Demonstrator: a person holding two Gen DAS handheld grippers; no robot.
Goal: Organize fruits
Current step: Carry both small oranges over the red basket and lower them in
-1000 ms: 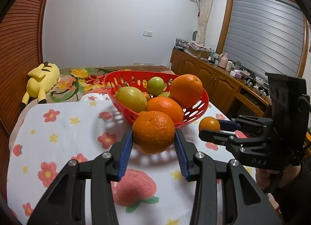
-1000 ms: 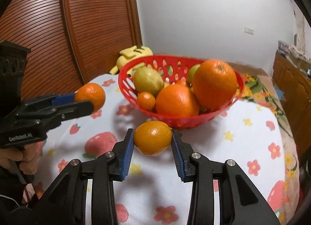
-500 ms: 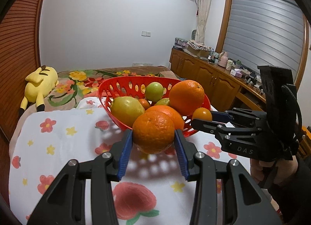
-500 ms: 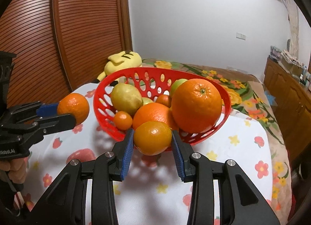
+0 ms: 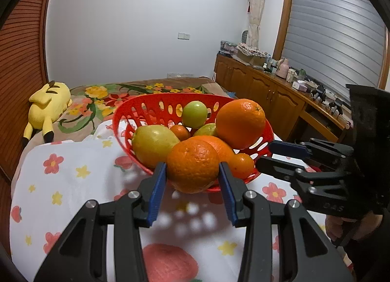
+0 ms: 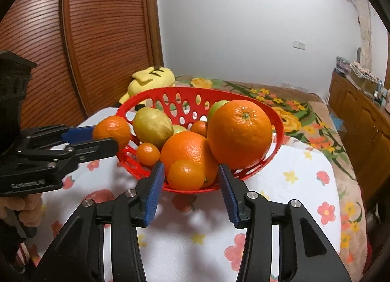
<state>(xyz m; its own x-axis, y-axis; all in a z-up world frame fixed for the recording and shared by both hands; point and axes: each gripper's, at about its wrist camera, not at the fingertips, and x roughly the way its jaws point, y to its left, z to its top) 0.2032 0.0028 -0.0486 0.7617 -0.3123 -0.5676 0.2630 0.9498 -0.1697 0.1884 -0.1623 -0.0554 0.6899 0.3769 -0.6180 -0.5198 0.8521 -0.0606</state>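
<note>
A red perforated basket (image 5: pixel 151 109) (image 6: pixel 185 96) holds several fruits: a large orange (image 5: pixel 240 123) (image 6: pixel 240 133), a yellow pear-like fruit (image 5: pixel 153 144) (image 6: pixel 152 126), a green fruit (image 5: pixel 195 114) and smaller oranges. My left gripper (image 5: pixel 192 177) is shut on an orange (image 5: pixel 192 166) (image 6: pixel 112 131) at the basket's near rim. My right gripper (image 6: pixel 190 179) is open; a small orange (image 6: pixel 186 174) (image 5: pixel 241 165) lies between its spread fingers inside the basket's front edge.
The basket stands on a table with a white flowered cloth (image 5: pixel 63 184). A yellow plush toy (image 5: pixel 47 104) lies on a flowered bed behind. Wooden cabinets (image 5: pixel 268 96) with clutter run along the right wall. A slatted wooden door (image 6: pixel 102 38) is on the left.
Both grippers moved forward to the basket. My right gripper opened and let its small orange go into the basket's front. My left gripper still holds its orange.
</note>
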